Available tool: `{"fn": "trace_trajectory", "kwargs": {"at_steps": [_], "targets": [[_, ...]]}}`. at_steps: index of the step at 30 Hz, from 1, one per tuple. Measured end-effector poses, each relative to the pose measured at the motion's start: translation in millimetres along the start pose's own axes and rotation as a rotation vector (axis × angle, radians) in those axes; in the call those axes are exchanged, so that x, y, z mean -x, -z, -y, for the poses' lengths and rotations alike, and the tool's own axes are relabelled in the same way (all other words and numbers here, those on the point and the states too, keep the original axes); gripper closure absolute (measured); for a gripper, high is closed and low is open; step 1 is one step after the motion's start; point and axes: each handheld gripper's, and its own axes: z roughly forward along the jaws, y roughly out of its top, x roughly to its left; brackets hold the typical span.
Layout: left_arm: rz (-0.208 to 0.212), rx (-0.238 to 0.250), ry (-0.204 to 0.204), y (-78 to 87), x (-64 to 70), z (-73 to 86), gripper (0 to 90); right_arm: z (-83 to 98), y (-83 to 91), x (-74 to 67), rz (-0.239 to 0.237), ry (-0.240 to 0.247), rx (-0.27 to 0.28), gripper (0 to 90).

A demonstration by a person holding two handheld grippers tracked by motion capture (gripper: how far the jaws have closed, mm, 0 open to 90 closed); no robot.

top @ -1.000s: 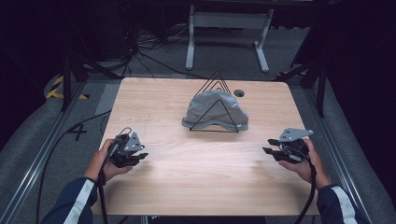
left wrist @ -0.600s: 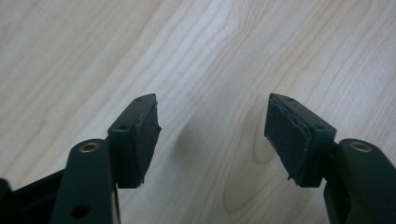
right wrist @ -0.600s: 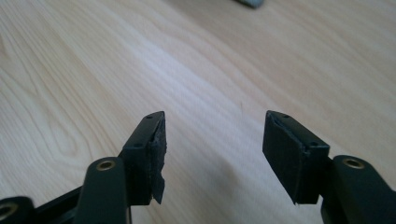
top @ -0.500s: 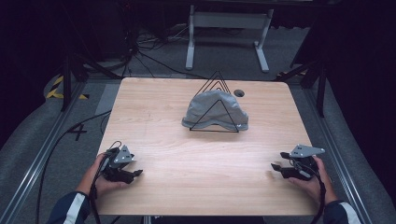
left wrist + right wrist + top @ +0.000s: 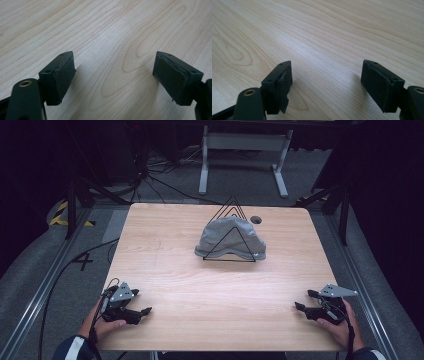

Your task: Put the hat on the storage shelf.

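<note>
Both claws rest low at the near edge of the bench (image 5: 210, 285), each gripped by a hand. Left claw (image 5: 142, 312) sits at the near left corner, jaws spread wide and holding nothing; its own view shows the two pads (image 5: 63, 75) far apart over bare wood grain. Right claw (image 5: 303, 301) sits at the near right corner, likewise wide open and empty. Ahead of both, between them and toward the far edge, a grey cap (image 5: 230, 239) lies draped among the black wire stand (image 5: 231, 232), its long axis running across the bench. I cannot tell which way its brim points.
</note>
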Motion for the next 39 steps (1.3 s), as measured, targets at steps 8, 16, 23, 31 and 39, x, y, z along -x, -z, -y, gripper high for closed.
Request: {"fn": "trace_trajectory", "kwargs": {"at_steps": [8, 16, 23, 31, 39], "targets": [[-0.007, 0.003, 0.013, -1.0, 0.2, 0.1, 15.9, -0.9, -1.0, 1.2, 0.041, -0.04, -0.001, 23.3], [-0.01, 0.001, 0.013, -1.2, 0.0, 0.0, 14.9, -0.6, -0.8, 1.5, 0.05, -0.046, -0.004, 22.1], [-0.011, 0.001, 0.018, -1.4, 0.2, 0.0, 14.6, -0.6, -0.8, 1.5, 0.05, -0.046, -0.005, 22.1], [-0.011, 0.0, 0.018, -1.4, 0.2, 0.0, 14.5, -0.6, -0.8, 1.5, 0.05, -0.046, -0.005, 22.1], [-0.011, 0.001, 0.018, -1.4, 0.2, 0.0, 14.5, -0.7, -0.9, 1.6, 0.05, -0.047, -0.005, 21.9]]}}
